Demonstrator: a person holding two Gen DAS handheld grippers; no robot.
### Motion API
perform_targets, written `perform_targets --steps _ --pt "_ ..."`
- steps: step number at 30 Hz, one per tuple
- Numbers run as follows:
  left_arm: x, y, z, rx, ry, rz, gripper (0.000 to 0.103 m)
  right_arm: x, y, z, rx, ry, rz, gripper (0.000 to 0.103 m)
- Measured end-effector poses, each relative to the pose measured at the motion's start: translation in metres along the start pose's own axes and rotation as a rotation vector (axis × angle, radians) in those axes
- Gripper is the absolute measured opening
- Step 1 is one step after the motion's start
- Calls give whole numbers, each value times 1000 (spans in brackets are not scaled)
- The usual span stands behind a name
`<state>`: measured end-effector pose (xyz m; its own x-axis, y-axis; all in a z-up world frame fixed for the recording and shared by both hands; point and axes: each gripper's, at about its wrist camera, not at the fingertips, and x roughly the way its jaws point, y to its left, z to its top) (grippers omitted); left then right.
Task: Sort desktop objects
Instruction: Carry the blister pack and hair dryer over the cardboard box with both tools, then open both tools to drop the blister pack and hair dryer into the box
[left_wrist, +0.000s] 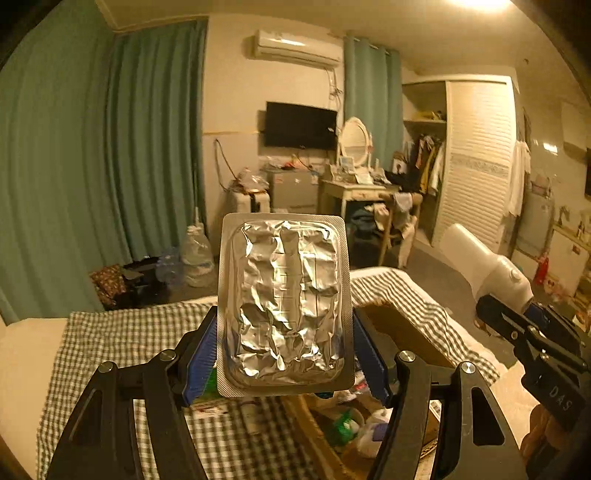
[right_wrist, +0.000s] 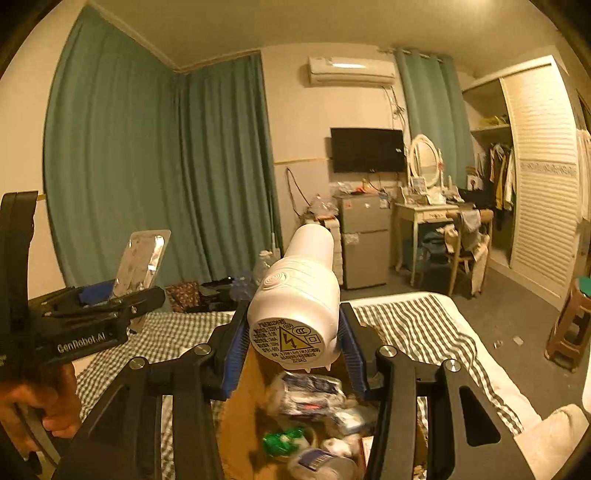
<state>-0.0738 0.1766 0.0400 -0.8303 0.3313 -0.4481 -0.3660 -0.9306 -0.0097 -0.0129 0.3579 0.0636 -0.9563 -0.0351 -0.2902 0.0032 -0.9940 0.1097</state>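
My left gripper (left_wrist: 283, 354) is shut on a silver foil blister pack (left_wrist: 283, 302), held upright and high above the checked cloth. The pack also shows edge-on in the right wrist view (right_wrist: 144, 258), in the left gripper (right_wrist: 99, 295). My right gripper (right_wrist: 293, 343) is shut on a white plastic plug-in device (right_wrist: 299, 291) with a warning label on its base. The device also shows at the right of the left wrist view (left_wrist: 484, 258), held in the right gripper (left_wrist: 517, 314). Both are raised over an open cardboard box (right_wrist: 243, 406).
The cardboard box (left_wrist: 402, 332) sits on a green checked cloth (left_wrist: 122, 332) and holds several small packets, a green item (right_wrist: 282, 441) and white bottles. A striped cloth (right_wrist: 417, 325) covers the bed to the right. A wooden stool (right_wrist: 569, 325) stands at far right.
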Motion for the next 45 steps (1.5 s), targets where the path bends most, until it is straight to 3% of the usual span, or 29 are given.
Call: perform_targets --steps 13,22,29,31,33,35,37,41,45 --pt "80 -51 -31 64 168 -98 69 48 -43 -36 42 185 -41 45" --pt "128 -70 -65 91 313 -117 70 80 -48 -70 16 361 -81 45" --pt "147 -71 -84 104 407 -123 70 93 -52 -83 45 436 -79 46" --pt "153 -72 -89 102 442 -129 71 96 -54 -87 58 441 -100 47" --pt "154 -71 -90 100 452 -124 75 97 -61 -90 91 449 -104 60" --pt "153 -69 -87 90 457 -134 76 94 -64 -89 112 438 -109 62" --pt "146 -65 -80 71 442 -129 83 87 -61 -82 111 397 -107 62" --pt "127 -46 -64 26 396 -122 86 73 -51 -67 100 311 -105 64" --pt "106 -21 -43 -23 350 -92 88 61 -43 -44 116 234 -105 77"
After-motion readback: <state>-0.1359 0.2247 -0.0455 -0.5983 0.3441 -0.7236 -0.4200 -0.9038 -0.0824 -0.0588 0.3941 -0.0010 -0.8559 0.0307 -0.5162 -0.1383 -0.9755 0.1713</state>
